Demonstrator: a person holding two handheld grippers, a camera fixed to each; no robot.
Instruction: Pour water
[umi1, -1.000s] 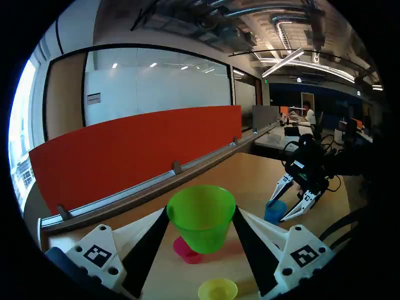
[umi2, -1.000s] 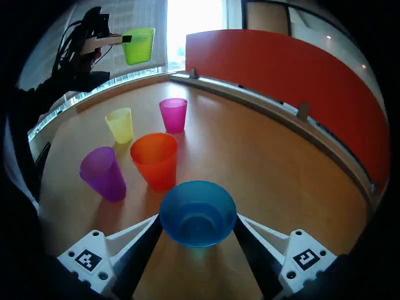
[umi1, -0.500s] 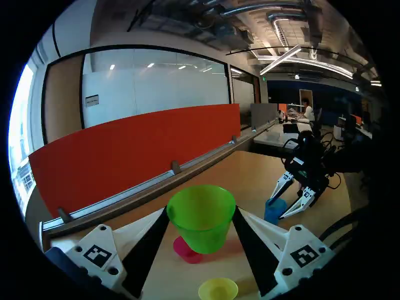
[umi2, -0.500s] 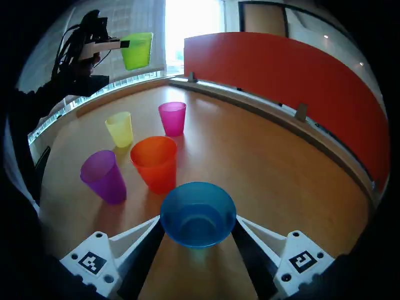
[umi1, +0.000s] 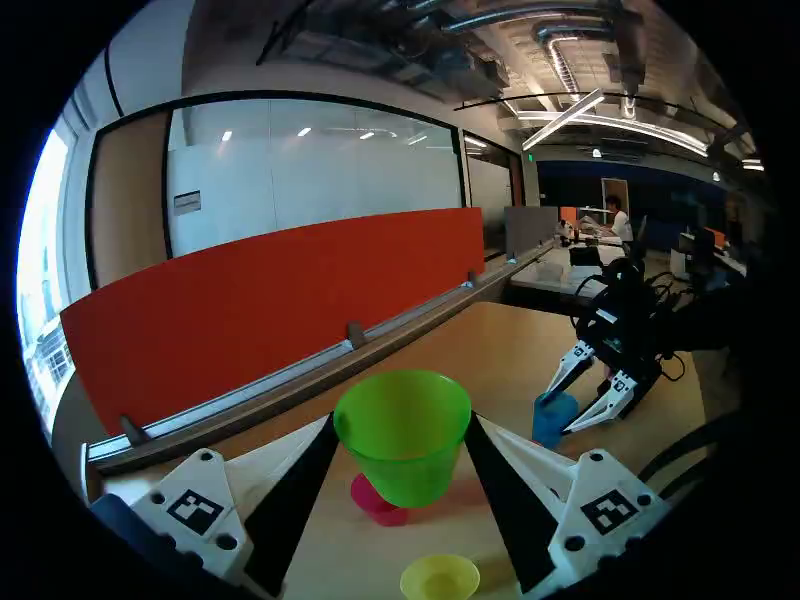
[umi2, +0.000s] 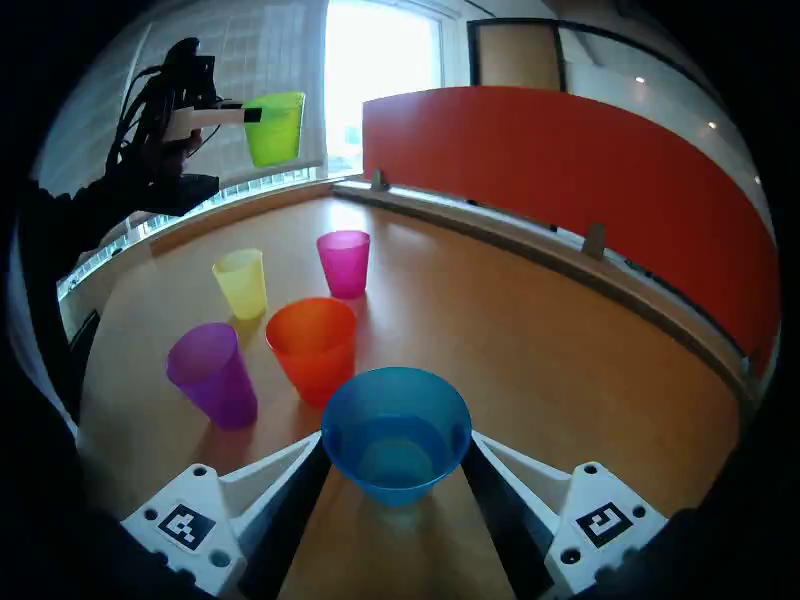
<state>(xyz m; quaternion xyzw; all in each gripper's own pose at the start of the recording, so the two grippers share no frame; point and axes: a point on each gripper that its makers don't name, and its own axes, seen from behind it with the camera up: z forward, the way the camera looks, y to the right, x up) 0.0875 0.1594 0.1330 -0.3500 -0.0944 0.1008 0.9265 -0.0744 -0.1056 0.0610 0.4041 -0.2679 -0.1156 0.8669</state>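
Water (umi2: 392, 462) lay shallow in the blue cup (umi2: 397, 405), pinched between both fingers of the right hand-held gripper (umi2: 396, 442), low at the counter (umi2: 560, 340) and near the orange cup (umi2: 312, 345); whether it touched the wood I could not tell. The left hand-held gripper (umi1: 401, 425) was closed the same way on an upright green cup (umi1: 404, 465), well apart from the blue one. A clean pour, I judged, needed the cups brought close, rim over mouth, then a slow wrist roll. The left hand (umi2: 165, 135) was lifted high, fingers about level; the right gripper sloped down towards the counter.
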